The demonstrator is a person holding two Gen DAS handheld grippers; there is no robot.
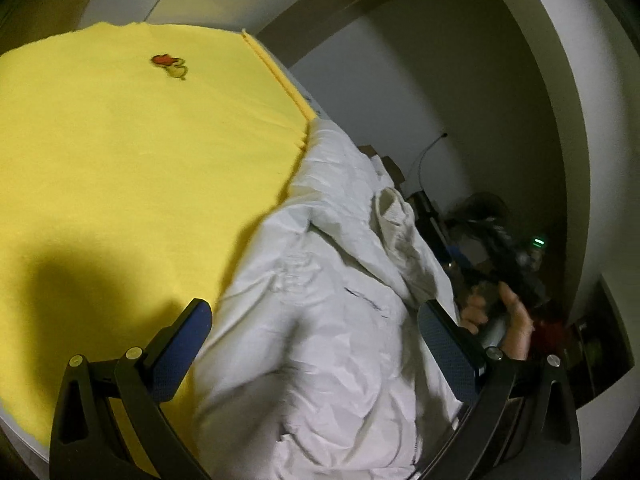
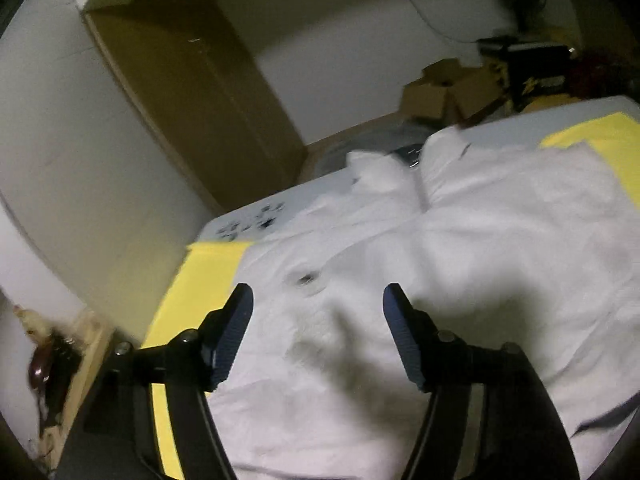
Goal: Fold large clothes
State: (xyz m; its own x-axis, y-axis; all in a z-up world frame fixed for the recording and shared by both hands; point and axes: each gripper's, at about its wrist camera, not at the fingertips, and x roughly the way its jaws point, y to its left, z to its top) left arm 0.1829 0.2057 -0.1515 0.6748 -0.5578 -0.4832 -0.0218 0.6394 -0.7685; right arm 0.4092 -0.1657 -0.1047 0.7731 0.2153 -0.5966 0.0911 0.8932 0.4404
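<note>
We have the white garment (image 2: pixel 460 240) lying crumpled on the yellow cloth (image 1: pixel 120 160) that covers the worktop, with its collar end at the far edge. Our left hand-held gripper (image 1: pixel 316 344) hangs over it with the jaws wide apart and nothing between them. Our right hand-held gripper (image 2: pixel 318 320) is also parted and empty, above the cloth near a small snap (image 2: pixel 306 279). We judge we are between grasps; next we must choose an edge and close on it.
</note>
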